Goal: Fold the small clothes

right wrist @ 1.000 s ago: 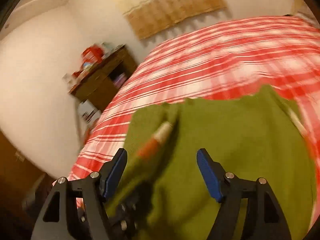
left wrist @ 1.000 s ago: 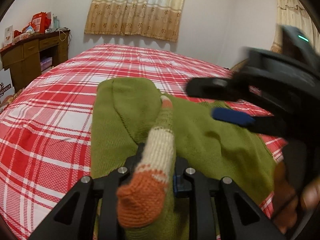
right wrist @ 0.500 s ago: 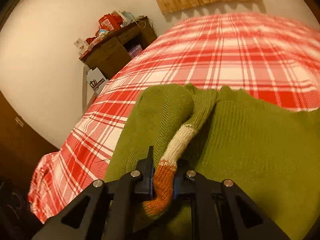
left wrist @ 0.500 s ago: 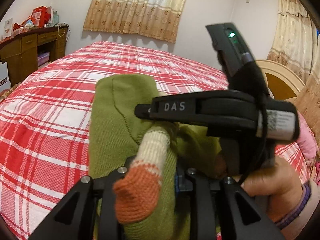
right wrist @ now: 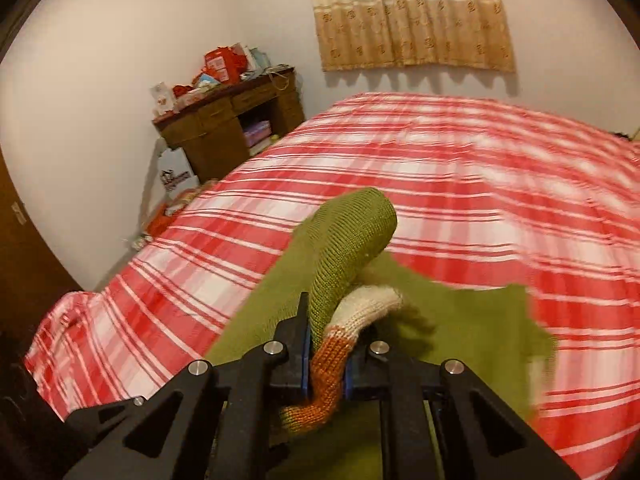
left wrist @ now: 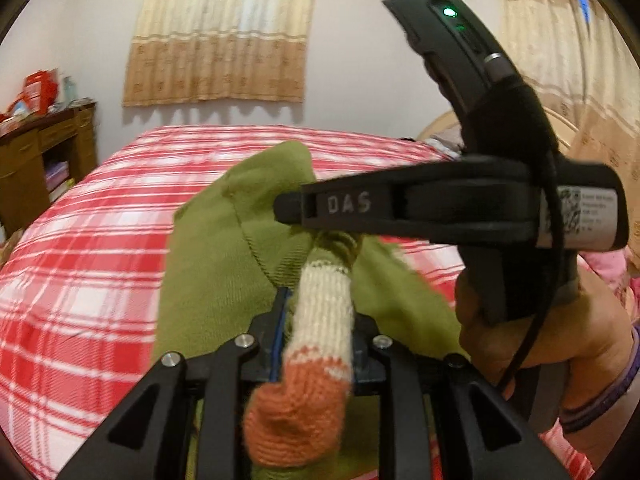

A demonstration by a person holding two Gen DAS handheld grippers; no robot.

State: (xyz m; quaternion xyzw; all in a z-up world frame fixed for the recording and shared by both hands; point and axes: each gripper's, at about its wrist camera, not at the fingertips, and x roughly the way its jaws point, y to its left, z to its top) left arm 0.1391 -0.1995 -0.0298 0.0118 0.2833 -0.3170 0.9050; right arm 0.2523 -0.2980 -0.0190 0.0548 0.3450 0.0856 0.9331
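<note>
A small green knit sweater with cream-and-orange sleeve cuffs is lifted off the red plaid bed. My left gripper is shut on one sleeve cuff, whose orange end hangs toward the camera. My right gripper is shut on the other sleeve cuff, with the green sleeve arching up above it. The right gripper's body crosses the left wrist view just above the left one, very close. The sweater body hangs below.
The red plaid bed fills most of both views. A wooden desk with red clutter stands at the left wall. Curtains hang behind. A pink item lies at the bed's right edge.
My right gripper came in open over the sweater and shut on the second cuff. Both grippers have since risen together, lifting the sleeves and sweater off the bed.
</note>
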